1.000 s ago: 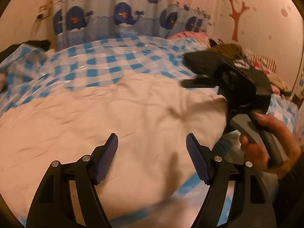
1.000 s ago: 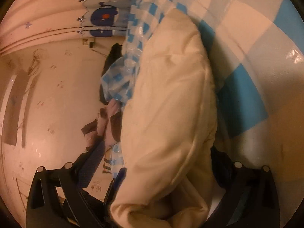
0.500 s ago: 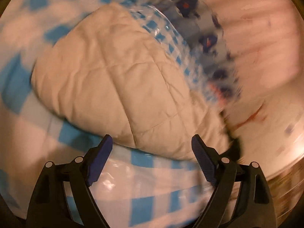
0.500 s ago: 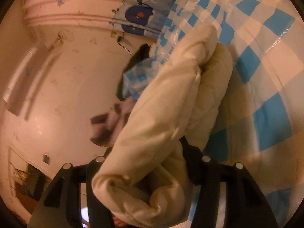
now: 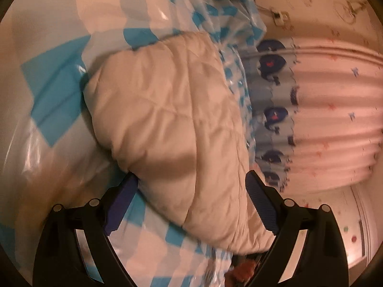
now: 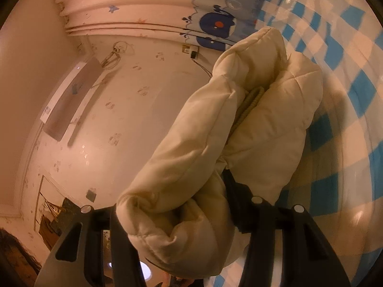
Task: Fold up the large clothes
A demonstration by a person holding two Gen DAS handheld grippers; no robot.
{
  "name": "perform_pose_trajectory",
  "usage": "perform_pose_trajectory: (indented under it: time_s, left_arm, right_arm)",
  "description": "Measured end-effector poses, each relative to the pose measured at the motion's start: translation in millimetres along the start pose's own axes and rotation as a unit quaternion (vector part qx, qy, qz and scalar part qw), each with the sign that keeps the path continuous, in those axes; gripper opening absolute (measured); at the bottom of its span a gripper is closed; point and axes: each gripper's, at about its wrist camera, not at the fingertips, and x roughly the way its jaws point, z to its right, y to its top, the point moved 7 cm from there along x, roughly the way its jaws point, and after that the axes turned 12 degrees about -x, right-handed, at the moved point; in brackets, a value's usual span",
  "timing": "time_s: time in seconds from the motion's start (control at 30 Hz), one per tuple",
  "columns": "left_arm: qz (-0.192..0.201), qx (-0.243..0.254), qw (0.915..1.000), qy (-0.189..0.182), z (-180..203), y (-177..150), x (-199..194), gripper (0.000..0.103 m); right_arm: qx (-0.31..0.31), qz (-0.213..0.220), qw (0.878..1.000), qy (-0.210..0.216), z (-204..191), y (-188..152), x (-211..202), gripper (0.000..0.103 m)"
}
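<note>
A cream quilted puffer jacket (image 5: 172,119) lies folded in a thick bundle on the blue and white checked plastic sheet (image 5: 55,91). My left gripper (image 5: 191,196) is open, and the near end of the bundle sits between its blue-padded fingers (image 5: 259,203). In the right wrist view my right gripper (image 6: 191,205) is shut on the jacket (image 6: 227,124) and holds the folded bundle lifted, the padded layers bulging over the jaws and hiding the fingertips.
A whale-print curtain (image 5: 311,119) hangs behind the bed and shows in the right wrist view (image 6: 215,24) too. The papered wall (image 6: 107,119) carries a wall unit (image 6: 69,98). Dark clothes (image 5: 241,270) lie at the bed edge.
The left gripper swung round and closed in until the bundle's end sits between its open fingers. The right gripper, still clamped on the jacket, lifted and turned the bundle up off the sheet.
</note>
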Motion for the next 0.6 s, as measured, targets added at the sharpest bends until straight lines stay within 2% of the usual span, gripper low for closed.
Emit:
perform_pose_trajectory:
  time_s: [0.07, 0.1, 0.17, 0.2, 0.23, 0.27, 0.33, 0.47, 0.53, 0.6]
  left_arm:
    - [0.014, -0.005, 0.9999, 0.008, 2, 7, -2, 0.089]
    - [0.021, -0.002, 0.9998, 0.006, 5, 5, -3, 0.089]
    - [0.033, 0.008, 0.9994, 0.005, 8, 3, -7, 0.089]
    - [0.04, 0.013, 0.9991, -0.002, 9, 0, -8, 0.089]
    - [0.044, 0.017, 0.9989, -0.007, 9, 0, -13, 0.089]
    - [0.047, 0.024, 0.9986, -0.009, 12, -1, -13, 0.089]
    - [0.044, 0.045, 0.998, -0.002, 21, -2, -14, 0.089]
    - [0.02, 0.112, 0.9935, -0.003, 63, -17, -9, 0.089]
    - [-0.005, 0.137, 0.9904, -0.015, 85, -32, -7, 0.089]
    - [-0.033, 0.143, 0.9888, -0.03, 95, -47, -6, 0.089]
  right_arm:
    - [0.015, -0.006, 1.0, -0.013, 13, -4, -5, 0.058]
    - [0.023, -0.008, 0.999, -0.024, 20, -8, -8, 0.066]
    - [0.041, -0.017, 0.997, -0.058, 38, -13, -12, 0.068]
    - [0.048, -0.014, 0.997, -0.061, 44, -14, -13, 0.065]
    - [0.051, -0.009, 0.997, -0.053, 45, -13, -14, 0.054]
    - [0.045, -0.003, 0.998, -0.047, 41, -11, -14, 0.049]
    - [0.016, 0.008, 0.999, -0.029, 24, -4, -15, 0.044]
    - [-0.016, 0.03, 0.999, -0.004, -7, 2, -28, 0.04]
    - [-0.019, 0.056, 0.998, 0.01, -19, 6, -51, 0.04]
    - [-0.016, 0.08, 0.996, 0.021, -26, 6, -78, 0.04]
